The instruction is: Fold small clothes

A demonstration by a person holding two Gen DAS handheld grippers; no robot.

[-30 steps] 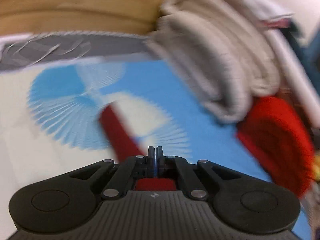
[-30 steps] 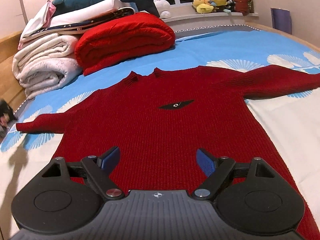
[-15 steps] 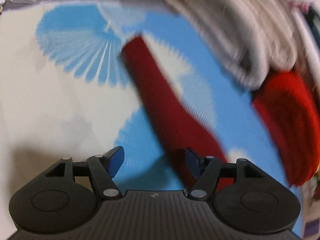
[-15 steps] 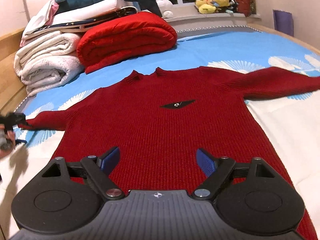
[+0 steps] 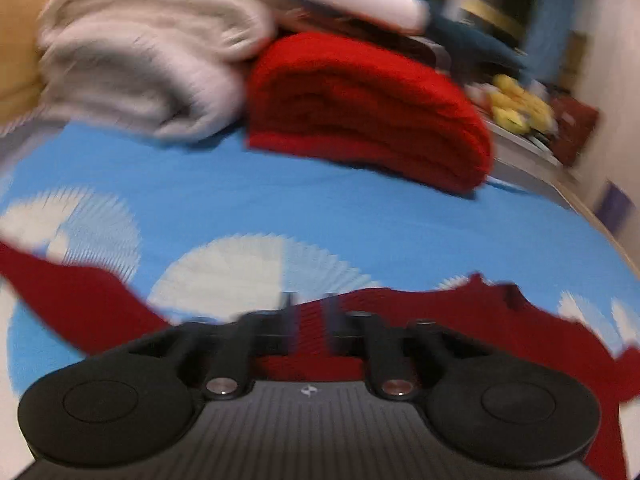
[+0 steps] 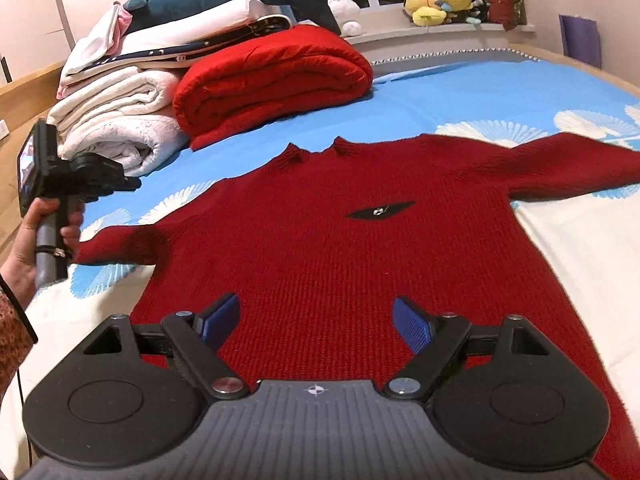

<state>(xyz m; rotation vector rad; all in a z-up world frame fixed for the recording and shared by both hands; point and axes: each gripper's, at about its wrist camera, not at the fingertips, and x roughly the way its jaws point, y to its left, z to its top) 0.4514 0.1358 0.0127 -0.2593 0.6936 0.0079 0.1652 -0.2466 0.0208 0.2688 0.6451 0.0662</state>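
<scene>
dark red sweater [image 6: 352, 240] lies flat mid-bed; right gripper [image 6: 316, 320] gapes over its hem, left gripper [image 5: 308, 320] closing, empty, above its shoulder.

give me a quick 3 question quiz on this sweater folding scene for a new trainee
1. True or false: the dark red sweater lies spread flat on the bed with both sleeves out to the sides.
2. Multiple choice: what sits right beside the folded red blanket, on its left in the right wrist view? A) a laundry basket B) rolled white blankets C) a pillow
3. Short answer: is anything between the fingers of the right hand-held gripper?

Key
1. True.
2. B.
3. No. Its fingers stand wide apart above the sweater's lower part and grip nothing.
</scene>
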